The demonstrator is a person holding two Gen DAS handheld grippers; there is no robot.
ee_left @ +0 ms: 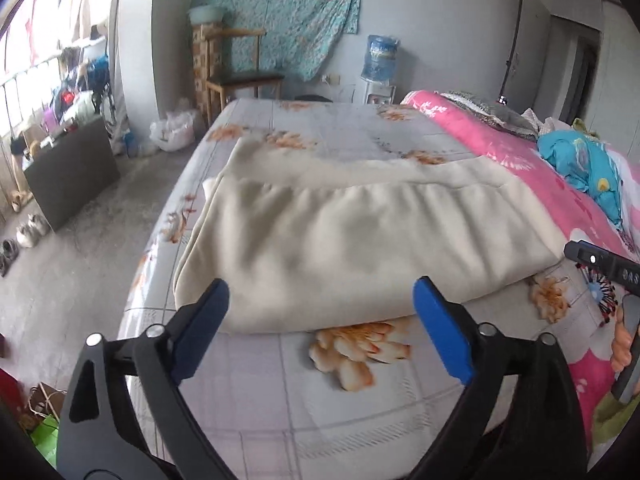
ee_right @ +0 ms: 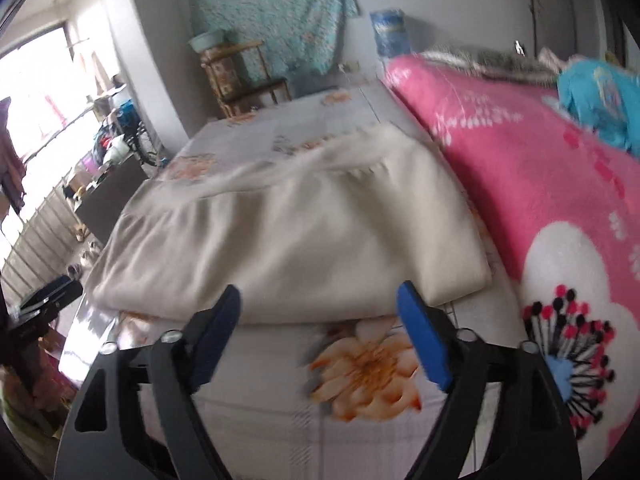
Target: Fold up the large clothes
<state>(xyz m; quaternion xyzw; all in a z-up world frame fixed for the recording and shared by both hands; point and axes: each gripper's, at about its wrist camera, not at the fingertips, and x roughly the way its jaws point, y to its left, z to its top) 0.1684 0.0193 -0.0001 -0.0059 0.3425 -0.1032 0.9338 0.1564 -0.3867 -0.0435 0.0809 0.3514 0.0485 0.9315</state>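
Note:
A large cream garment [ee_left: 344, 240] lies folded in layers on the bed, its near fold edge facing me. My left gripper [ee_left: 322, 292] hovers just in front of that edge, open wide, nothing between its blue pads. In the right wrist view the same cream garment [ee_right: 288, 236] fills the middle. My right gripper [ee_right: 320, 300] stands open before its near edge, holding nothing. The tip of the right gripper [ee_left: 600, 264] shows at the right edge of the left wrist view, beside the garment's right corner. The left gripper [ee_right: 52, 292] shows at the far left of the right wrist view.
The bed has a grey flowered sheet [ee_left: 280, 400]. A pink blanket [ee_right: 540, 184] with a blue cloth [ee_left: 584, 164] on it lies along the right. A wooden chair [ee_left: 240, 76], a water dispenser [ee_left: 378, 68] and a dark cabinet [ee_left: 72, 172] stand on the floor beyond and to the left.

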